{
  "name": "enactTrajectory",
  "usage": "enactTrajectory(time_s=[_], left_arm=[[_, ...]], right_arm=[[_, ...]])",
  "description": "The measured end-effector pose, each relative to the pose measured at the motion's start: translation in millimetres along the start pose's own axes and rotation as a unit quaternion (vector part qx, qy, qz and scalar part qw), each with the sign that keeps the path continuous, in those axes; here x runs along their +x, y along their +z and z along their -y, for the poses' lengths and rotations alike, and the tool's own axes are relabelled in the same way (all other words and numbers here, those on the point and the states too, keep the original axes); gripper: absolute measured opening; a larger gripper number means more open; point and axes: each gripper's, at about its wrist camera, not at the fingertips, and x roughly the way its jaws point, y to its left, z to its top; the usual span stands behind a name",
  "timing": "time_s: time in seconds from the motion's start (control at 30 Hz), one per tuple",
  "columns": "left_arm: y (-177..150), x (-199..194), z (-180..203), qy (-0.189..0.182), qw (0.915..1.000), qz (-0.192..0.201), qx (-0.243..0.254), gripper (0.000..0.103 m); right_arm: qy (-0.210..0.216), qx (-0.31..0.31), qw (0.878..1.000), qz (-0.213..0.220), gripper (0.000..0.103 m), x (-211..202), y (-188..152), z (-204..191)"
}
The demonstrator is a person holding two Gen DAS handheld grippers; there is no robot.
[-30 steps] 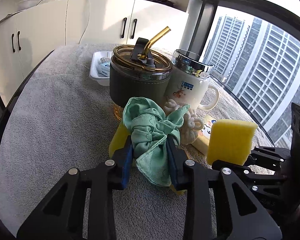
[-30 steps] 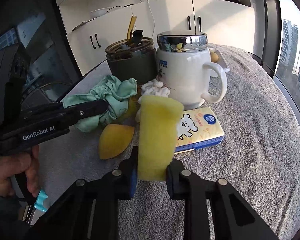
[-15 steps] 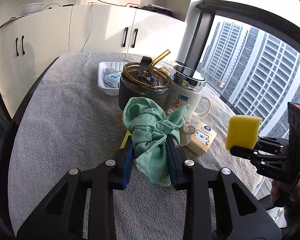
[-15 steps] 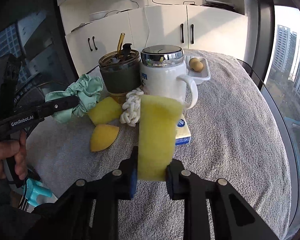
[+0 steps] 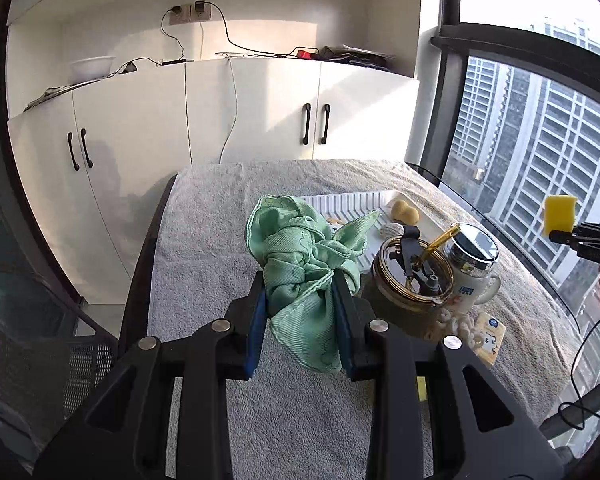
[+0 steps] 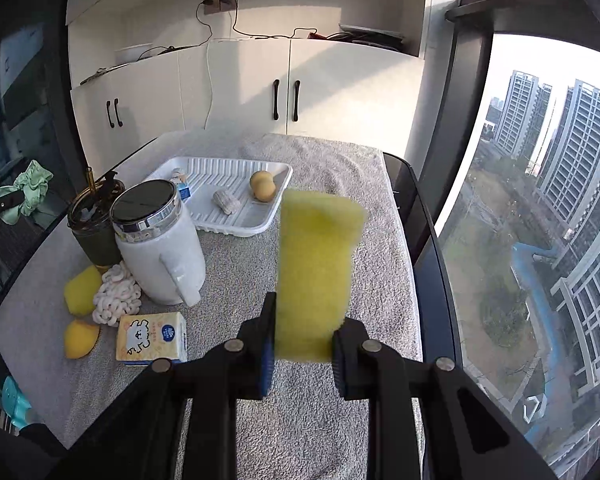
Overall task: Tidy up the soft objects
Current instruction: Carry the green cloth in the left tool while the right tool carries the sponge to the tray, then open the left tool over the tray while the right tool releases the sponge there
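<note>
In the left wrist view, the left gripper is clenched on a green cloth scrunchie, held up in the air above the grey towel-covered table; the scrunchie bulges up and out between the blue-padded fingers. Past it, toward the far edge of the table, lies a white ribbed tray with a tan rounded piece in it. Nearer, by the right edge, a dark tumbler with a gold straw stands just beside a white lidded mug, with a white knotted rope piece and a yellow tissue pack at their foot. At the far right the right gripper holds a yellow sponge aloft. In the right wrist view, the right gripper grasps that yellow sponge upright between its fingers, well above the table. The tray sits near the far edge and holds the tan piece and a small pale lump. Near the left edge stand the mug and the tumbler, touching or nearly so. In front of them lie the rope piece, two other yellow sponges and the tissue pack. The scrunchie shows at the far left, off the table's edge, in the left gripper.
</note>
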Motion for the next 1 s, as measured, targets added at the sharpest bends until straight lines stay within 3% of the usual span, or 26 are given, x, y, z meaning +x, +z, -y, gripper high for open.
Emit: enactTrajectory(time_s=[0.17,0.3,0.43,0.53,0.63,0.83,1.0], left_arm=[[54.1,67.7,-4.0,-0.028,0.9984,-0.036,0.034,0.028],[82.9,129.0,7.8,-0.058,0.9935,-0.074,0.063,0.028],[92.0,180.0,28.4,-0.088,0.9862,-0.102,0.096,0.028],[91.4,216.6,40.2,-0.113,0.9788,-0.131,0.109,0.028],[90.8,240.8,48.3,-0.117,0.9766,-0.14,0.114,0.028],[80.8,261.1,66.6,-0.118,0.9713,-0.152,0.139,0.028],[75.9,270.1,68.4,-0.111,0.9724,-0.156,0.133,0.034]], right_arm=[[0.03,-0.04,0.999,-0.002,0.025,41.6,77.0,25.5],[0.065,-0.092,0.994,-0.015,0.025,88.2,129.1,17.6],[0.104,-0.141,0.984,-0.035,0.025,141.6,157.6,-8.0],[0.131,-0.174,0.974,-0.064,0.025,181.9,160.8,-32.9],[0.158,-0.203,0.962,-0.09,0.025,213.1,153.8,-60.6],[0.196,-0.26,0.936,-0.134,0.025,249.8,128.1,-107.5],[0.202,-0.249,0.937,-0.14,0.027,258.0,124.4,-107.8]])
